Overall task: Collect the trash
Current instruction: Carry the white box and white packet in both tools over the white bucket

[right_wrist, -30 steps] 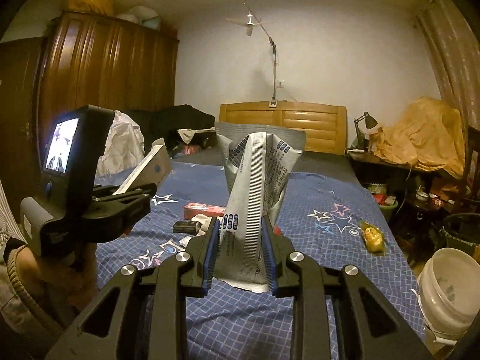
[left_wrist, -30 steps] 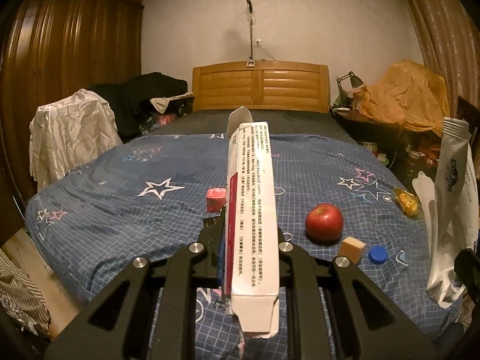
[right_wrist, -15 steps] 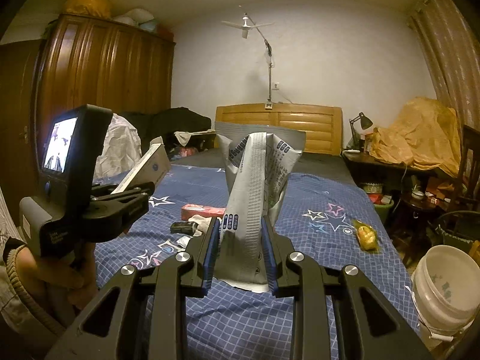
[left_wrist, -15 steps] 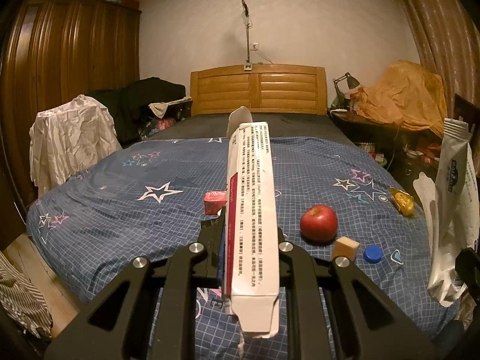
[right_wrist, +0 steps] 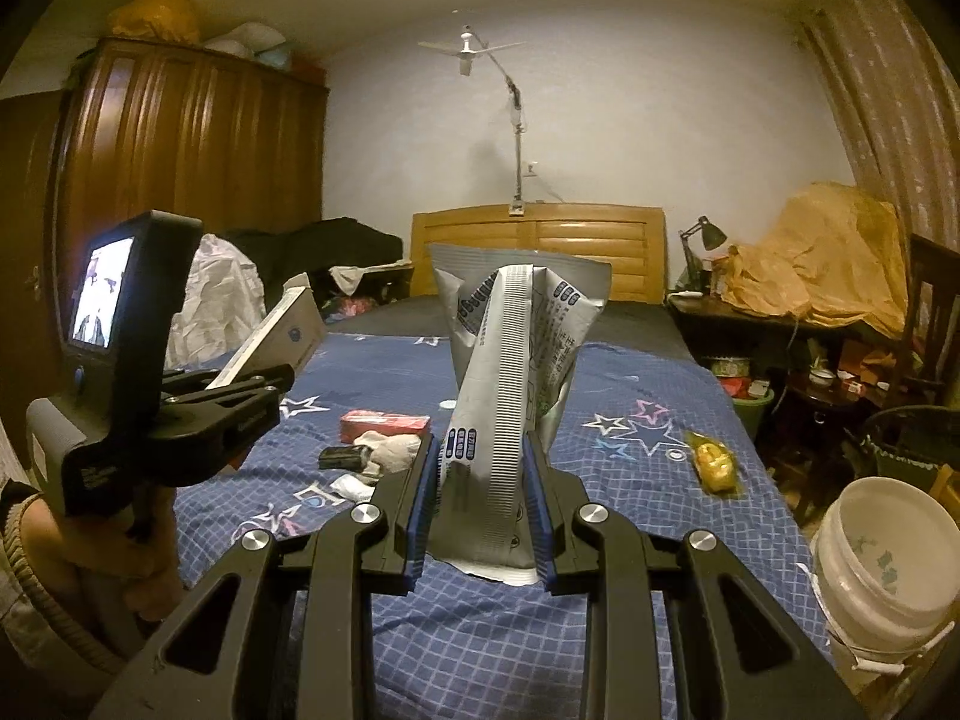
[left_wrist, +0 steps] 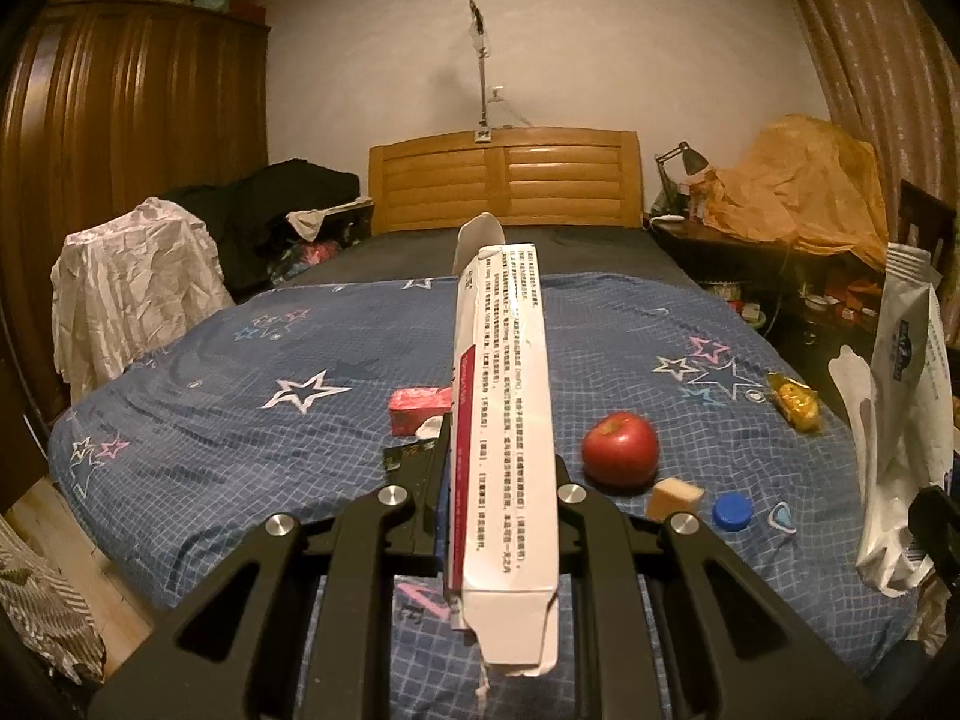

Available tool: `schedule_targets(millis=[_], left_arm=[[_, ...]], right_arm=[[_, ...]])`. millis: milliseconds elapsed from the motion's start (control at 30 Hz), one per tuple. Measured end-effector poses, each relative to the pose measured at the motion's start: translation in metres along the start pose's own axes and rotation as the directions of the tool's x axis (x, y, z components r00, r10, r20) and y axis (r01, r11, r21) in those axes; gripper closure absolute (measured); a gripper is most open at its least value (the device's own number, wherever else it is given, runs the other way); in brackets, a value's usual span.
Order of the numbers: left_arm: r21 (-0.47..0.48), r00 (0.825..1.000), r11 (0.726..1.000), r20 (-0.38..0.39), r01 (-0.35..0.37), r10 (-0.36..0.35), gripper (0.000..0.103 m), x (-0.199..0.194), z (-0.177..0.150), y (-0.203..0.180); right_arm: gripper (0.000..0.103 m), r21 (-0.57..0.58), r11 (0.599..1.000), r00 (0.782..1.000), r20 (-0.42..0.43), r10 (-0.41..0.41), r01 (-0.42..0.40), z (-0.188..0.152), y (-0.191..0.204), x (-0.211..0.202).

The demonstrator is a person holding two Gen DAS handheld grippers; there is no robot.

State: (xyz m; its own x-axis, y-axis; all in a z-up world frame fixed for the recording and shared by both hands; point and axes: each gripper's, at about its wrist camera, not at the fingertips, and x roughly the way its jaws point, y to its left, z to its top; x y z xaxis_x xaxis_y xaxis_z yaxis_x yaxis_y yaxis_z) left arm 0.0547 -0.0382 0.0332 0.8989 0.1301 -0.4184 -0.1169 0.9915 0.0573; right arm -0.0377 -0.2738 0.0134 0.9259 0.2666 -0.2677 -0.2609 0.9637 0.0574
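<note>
Both tongs [left_wrist: 501,474] [right_wrist: 480,474] (still loaded) unmoved.

Matte black two-finger grippers, hand-held, with blue jaw pads and silver screws

The left gripper [left_wrist: 501,516] is a black plastic frame of angled struts with triangular cut-outs, and four round silver screw heads sit across its linkage. The right gripper [right_wrist: 480,507] has the same black struts and four silver screws, with blue pads lining the inner faces of its jaws. In the right wrist view, at 9 o'clock, the left gripper shows from the side: a black body carrying a small lit screen, a blue button below it, and a grey grip with a dark label. The person's left hand [right_wrist: 129,546] shows bare skin at 8 o'clock, with a ribbed knit cuff.
</note>
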Motion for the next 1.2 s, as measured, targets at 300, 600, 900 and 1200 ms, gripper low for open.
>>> schedule_targets(millis=[300, 600, 900, 1200], left_arm=[[0.075, 0.995, 0.992, 0.021, 0.098, -0.100, 0.089, 0.002, 0.015, -0.060], [0.166, 0.968, 0.955, 0.010, 0.245, -0.250, 0.089, 0.014, 0.029, -0.153], [0.277, 0.924, 0.885, -0.037, 0.375, -0.381, 0.089, 0.026, 0.022, -0.255], [0.355, 0.874, 0.804, -0.098, 0.477, -0.476, 0.089, 0.031, 0.005, -0.337]], right_arm=[[0.074, 0.089, 0.985, 0.989, 0.017, -0.148, 0.146, -0.005, -0.058, -0.015], [0.074, 0.164, 0.928, 0.940, 0.020, -0.341, 0.333, -0.010, -0.147, -0.041], [0.074, 0.221, 0.832, 0.858, -0.044, -0.512, 0.508, -0.027, -0.255, -0.074], [0.074, 0.284, 0.768, 0.818, -0.146, -0.557, 0.574, -0.050, -0.352, -0.097]])
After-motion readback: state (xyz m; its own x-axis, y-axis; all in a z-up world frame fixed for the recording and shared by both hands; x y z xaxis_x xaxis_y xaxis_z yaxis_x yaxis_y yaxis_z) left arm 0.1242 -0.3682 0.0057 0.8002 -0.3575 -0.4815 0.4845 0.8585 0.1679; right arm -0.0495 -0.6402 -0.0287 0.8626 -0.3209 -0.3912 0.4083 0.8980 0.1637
